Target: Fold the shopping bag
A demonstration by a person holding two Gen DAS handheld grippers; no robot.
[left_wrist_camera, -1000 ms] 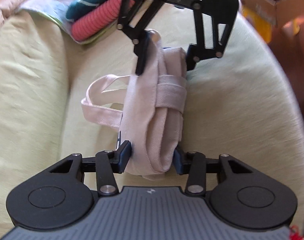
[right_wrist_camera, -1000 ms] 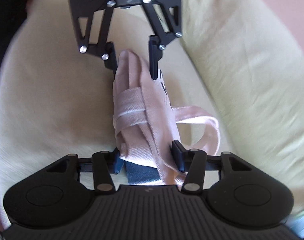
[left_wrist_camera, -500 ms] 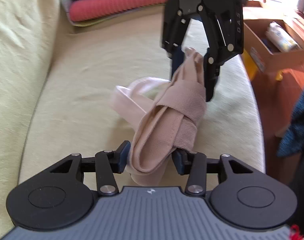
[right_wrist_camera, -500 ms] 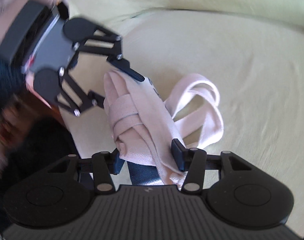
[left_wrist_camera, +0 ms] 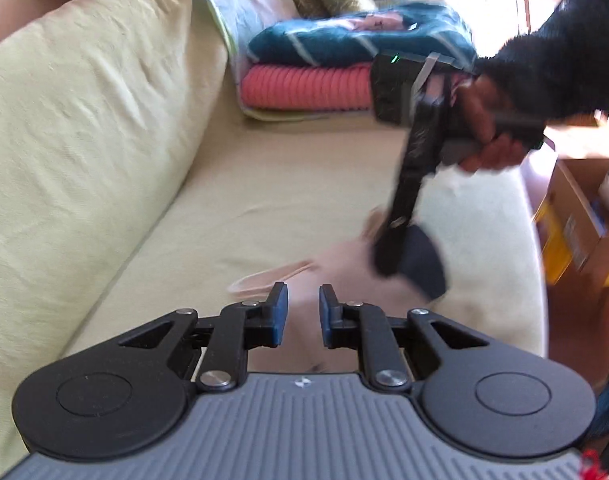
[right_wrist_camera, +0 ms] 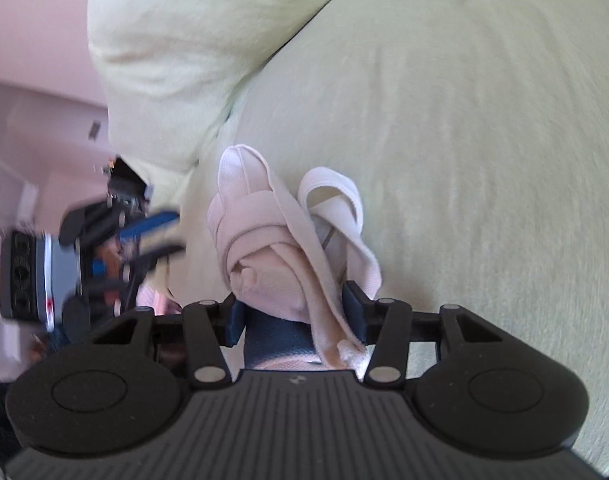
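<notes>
Cream canvas shopping bag, one rolled bundle strap-wrapped, sits clamped in the right gripper at lower centre above the sofa. Left gripper grips nothing, jaws slightly parted. Set it down gently, wrap kept tight. Upper frame: two folded blankets.

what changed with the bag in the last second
The left gripper let go of the rolled shopping bag and pulled back off its end, fingers now empty with a gap. The right gripper stays clamped on the bag above the sofa cushion.
</notes>
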